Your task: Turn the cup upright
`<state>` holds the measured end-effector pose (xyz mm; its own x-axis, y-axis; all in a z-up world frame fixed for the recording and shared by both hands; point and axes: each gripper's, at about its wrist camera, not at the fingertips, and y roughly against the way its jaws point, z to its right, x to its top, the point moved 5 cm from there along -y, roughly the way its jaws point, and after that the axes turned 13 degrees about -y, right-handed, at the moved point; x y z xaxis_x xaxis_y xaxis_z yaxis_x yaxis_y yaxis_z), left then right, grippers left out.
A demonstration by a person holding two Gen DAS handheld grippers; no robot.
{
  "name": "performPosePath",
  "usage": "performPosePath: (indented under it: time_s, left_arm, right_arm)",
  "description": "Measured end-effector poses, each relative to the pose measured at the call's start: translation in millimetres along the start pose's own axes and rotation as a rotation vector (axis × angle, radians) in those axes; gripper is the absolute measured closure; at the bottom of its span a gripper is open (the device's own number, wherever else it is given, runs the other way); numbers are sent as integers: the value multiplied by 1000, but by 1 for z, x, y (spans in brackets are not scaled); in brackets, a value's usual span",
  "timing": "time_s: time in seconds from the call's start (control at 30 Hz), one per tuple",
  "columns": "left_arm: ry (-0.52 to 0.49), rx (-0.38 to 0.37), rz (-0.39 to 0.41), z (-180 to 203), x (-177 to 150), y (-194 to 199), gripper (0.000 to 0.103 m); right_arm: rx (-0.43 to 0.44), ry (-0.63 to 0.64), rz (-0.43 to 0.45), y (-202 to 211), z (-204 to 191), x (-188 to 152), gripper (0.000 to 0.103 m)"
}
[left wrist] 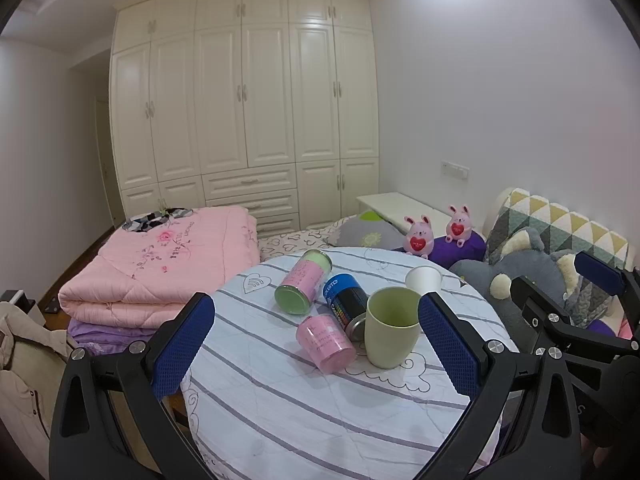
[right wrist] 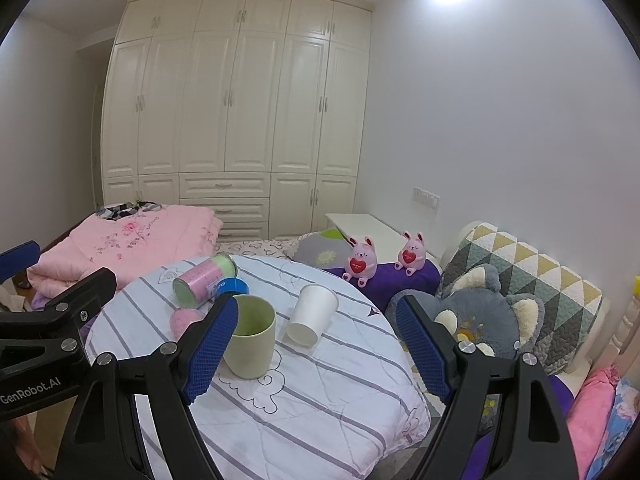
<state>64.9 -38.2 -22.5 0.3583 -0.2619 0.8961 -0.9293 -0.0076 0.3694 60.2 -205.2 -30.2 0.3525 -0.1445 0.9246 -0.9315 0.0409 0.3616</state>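
Note:
A white paper cup (right wrist: 312,314) lies on its side on the round striped table (right wrist: 304,400), mouth toward me; in the left wrist view it (left wrist: 423,279) sits at the far right behind the green cup. A pale green cup (left wrist: 391,327) (right wrist: 250,336) stands upright near the table's middle. My left gripper (left wrist: 316,344) is open and empty, its fingers on either side of the green cup and a pink can. My right gripper (right wrist: 314,354) is open and empty, just short of the white cup.
A pink-and-green can (left wrist: 303,282), a blue-black can (left wrist: 346,300) and a small pink can (left wrist: 325,342) lie on the table left of the green cup. A folded pink quilt (left wrist: 168,268) is at left. Plush toys (right wrist: 480,316) and pillows lie at right.

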Motion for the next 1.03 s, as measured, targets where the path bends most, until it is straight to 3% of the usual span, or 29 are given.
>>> performPosePath:
  time_s: [1.03]
  left_arm:
    - [-16, -20, -57, 9, -8, -26, 0]
  right_arm:
    - [-9, -5, -43, -23, 8, -7, 20]
